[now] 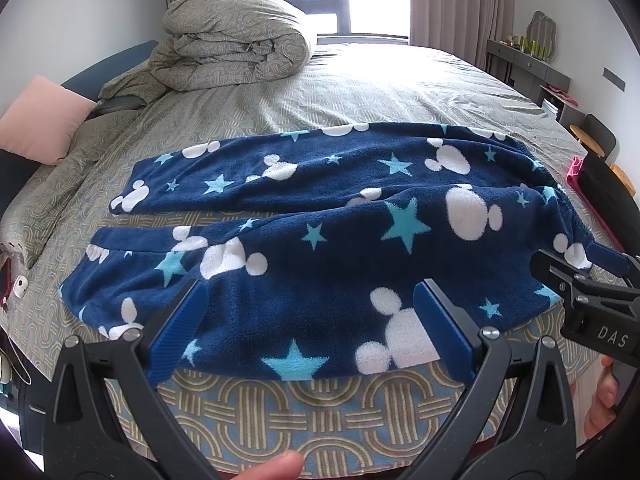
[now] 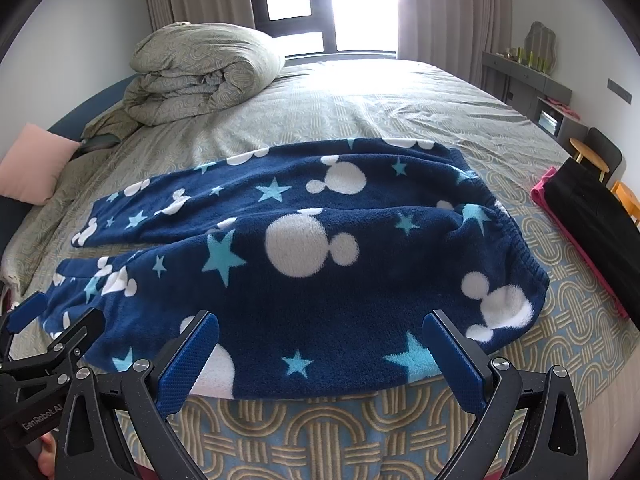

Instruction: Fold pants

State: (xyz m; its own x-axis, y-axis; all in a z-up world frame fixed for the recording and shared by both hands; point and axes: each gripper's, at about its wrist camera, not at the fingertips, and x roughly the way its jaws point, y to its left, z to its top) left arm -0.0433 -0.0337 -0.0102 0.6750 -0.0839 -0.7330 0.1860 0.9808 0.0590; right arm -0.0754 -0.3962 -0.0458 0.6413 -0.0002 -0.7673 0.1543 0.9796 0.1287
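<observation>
Left wrist | fleecy navy pants flat; patterned bedsheet | jaws apart

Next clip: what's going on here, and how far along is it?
A person holds a two-finger gripper in each hand over navy fleece pants spread flat on a bed, legs to the left, waistband to the right. The left gripper and the right gripper are both open at the near edge, gripping nothing. No fold made yet.

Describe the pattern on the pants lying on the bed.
Navy fleece pants with white mouse-head shapes and light blue stars; clearest in the right wrist view.
</observation>
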